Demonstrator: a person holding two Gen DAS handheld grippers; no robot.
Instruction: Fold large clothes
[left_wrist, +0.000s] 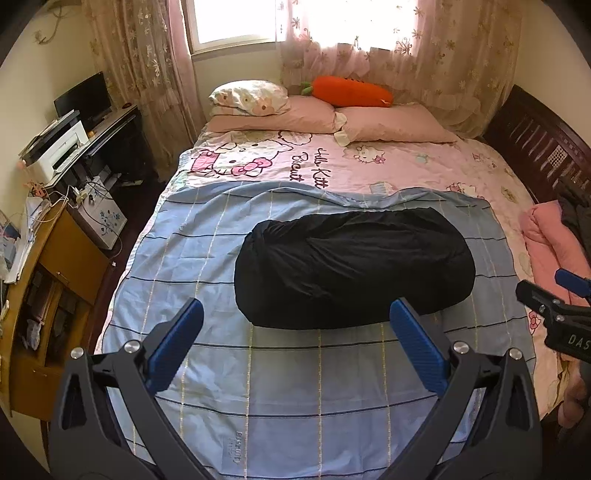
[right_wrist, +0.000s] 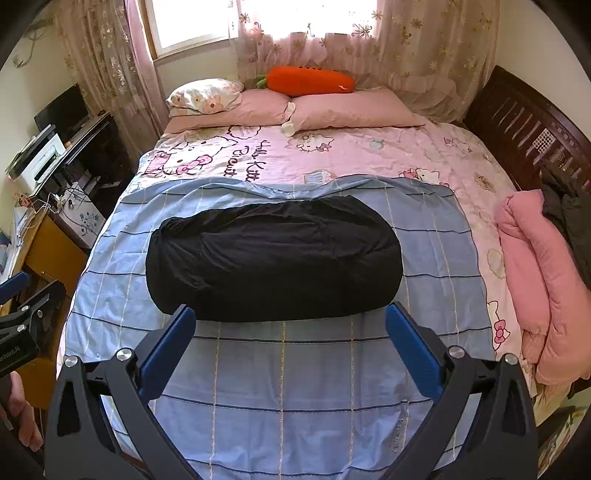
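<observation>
A black garment (left_wrist: 351, 269) (right_wrist: 273, 262) lies folded into a compact oblong on a blue checked sheet (left_wrist: 295, 387) (right_wrist: 295, 387) spread over the bed. My left gripper (left_wrist: 295, 314) hangs open above the sheet, just short of the garment's near edge, with nothing between its blue pads. My right gripper (right_wrist: 290, 314) is open too, raised over the same near edge and holding nothing. The right gripper's tip (left_wrist: 554, 295) shows at the right edge of the left wrist view; the left gripper's tip (right_wrist: 26, 295) shows at the left edge of the right wrist view.
A pink Hello Kitty bedcover (left_wrist: 369, 162) lies under the sheet, with pillows (left_wrist: 388, 125) and an orange carrot plush (left_wrist: 351, 90) at the head. A pink quilt (right_wrist: 535, 277) and dark clothes (right_wrist: 569, 210) sit on the bed's right side. A desk with a printer (left_wrist: 59, 151) stands left.
</observation>
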